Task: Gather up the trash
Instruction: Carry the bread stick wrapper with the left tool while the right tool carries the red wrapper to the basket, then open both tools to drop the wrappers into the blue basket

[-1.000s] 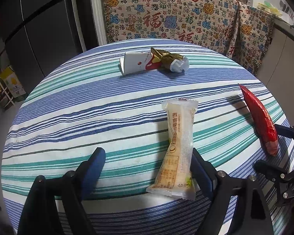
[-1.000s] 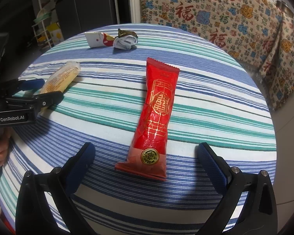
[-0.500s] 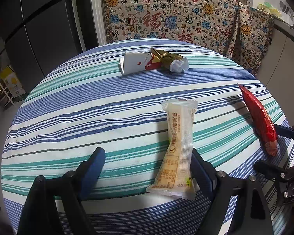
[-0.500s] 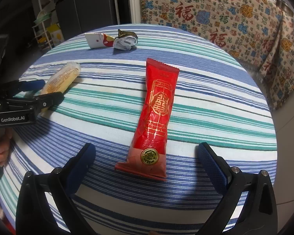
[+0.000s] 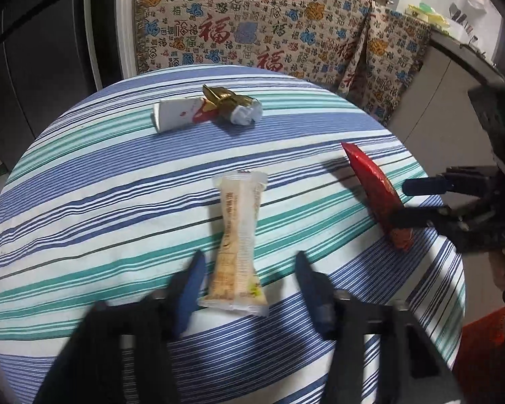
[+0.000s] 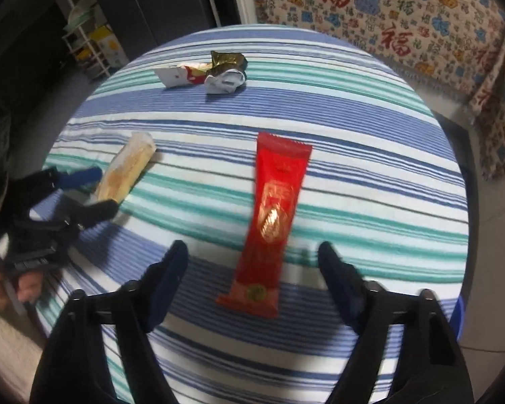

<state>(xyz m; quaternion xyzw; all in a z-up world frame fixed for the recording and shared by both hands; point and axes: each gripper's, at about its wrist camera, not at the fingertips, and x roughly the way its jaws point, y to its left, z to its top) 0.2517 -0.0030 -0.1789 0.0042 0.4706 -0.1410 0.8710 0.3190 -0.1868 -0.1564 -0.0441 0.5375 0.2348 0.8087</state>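
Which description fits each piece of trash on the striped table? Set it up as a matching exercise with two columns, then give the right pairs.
Things
1. pale yellow wrapper
2. red wrapper
3. white carton
4. gold foil

Descriptions
A. crumpled, at the far side, beside the carton
B. lies between the left gripper's fingers
C. flattened, white with a red end, at the far side
D. lies between the right gripper's fingers

Pairs: 1-B, 2-D, 3-C, 4-A
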